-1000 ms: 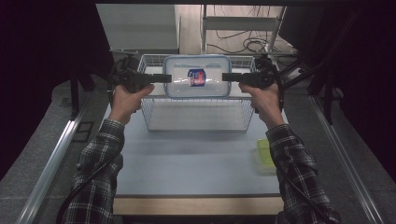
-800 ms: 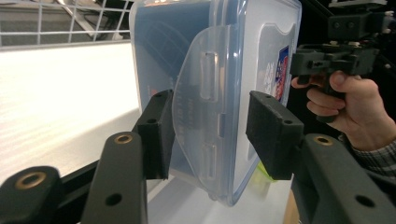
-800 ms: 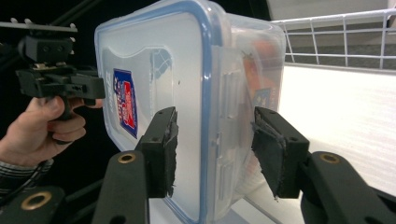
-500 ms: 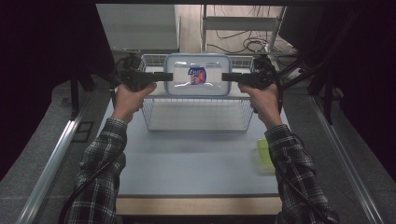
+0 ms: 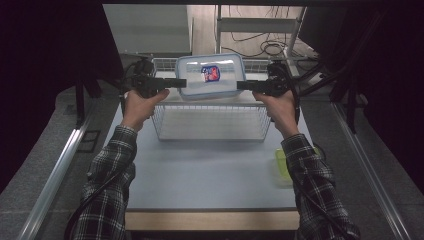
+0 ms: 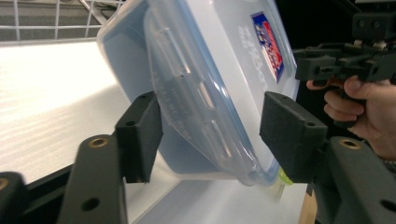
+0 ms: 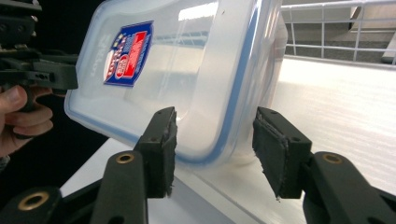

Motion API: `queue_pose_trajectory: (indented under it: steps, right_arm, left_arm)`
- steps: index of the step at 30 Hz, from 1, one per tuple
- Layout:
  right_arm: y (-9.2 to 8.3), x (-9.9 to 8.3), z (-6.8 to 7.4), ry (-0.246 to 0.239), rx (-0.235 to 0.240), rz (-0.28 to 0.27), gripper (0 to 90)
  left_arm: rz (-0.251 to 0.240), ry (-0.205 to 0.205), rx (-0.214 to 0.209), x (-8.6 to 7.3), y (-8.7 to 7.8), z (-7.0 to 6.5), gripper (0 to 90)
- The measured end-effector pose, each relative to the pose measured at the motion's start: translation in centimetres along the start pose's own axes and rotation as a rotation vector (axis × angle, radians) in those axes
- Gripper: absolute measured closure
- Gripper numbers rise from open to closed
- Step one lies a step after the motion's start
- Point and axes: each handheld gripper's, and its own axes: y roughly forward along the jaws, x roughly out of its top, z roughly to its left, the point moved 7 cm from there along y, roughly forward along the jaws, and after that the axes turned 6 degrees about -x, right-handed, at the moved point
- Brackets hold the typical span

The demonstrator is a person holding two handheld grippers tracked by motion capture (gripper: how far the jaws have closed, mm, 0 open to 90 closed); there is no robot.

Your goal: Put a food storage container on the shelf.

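A clear plastic container (image 5: 210, 75) with a blue-rimmed lid and a red-and-blue label hangs tilted above the white wire basket (image 5: 210, 124). My left gripper (image 5: 182, 82) is shut on its left end and my right gripper (image 5: 239, 85) on its right end. In the left gripper view the container's end (image 6: 210, 70) sits between the two black pads of my left gripper (image 6: 215, 135), base toward one pad and lid toward the other. The right gripper view shows my right gripper (image 7: 217, 144) straddling the opposite end of the container (image 7: 187, 70) the same way.
The wire basket stands at the far middle of the pale table (image 5: 200, 175), with its rim also in the left gripper view (image 6: 56, 14). A yellow-green plastic piece (image 5: 281, 162) lies by the right forearm. Dark curtains and cables surround the table.
Both hands have carried the container a little higher and farther away over the basket. The grip on each end is unchanged.
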Motion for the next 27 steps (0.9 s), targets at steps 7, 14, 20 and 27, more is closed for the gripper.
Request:
queue_pose_trajectory:
  steps: [7,14,20,27]
  right_arm:
    - [0.1,0.1,0.0,0.022,0.003,0.0,51.7]
    - [-0.3,0.7,-0.2,0.043,-0.025,-0.038,56.3]
    - [-0.4,0.8,-0.1,0.03,-0.036,-0.052,59.2]
    - [-1.4,0.9,0.3,-0.044,-0.041,-0.076,64.5]
  left_arm:
    - [0.012,-0.006,0.058,0.6,0.4,0.2,33.0]
    - [-0.022,0.033,0.203,1.0,-0.3,0.6,33.2]
    - [-0.038,0.061,0.192,0.9,-0.4,0.2,40.7]
    - [-0.053,0.094,0.149,0.6,-1.0,-0.9,43.4]
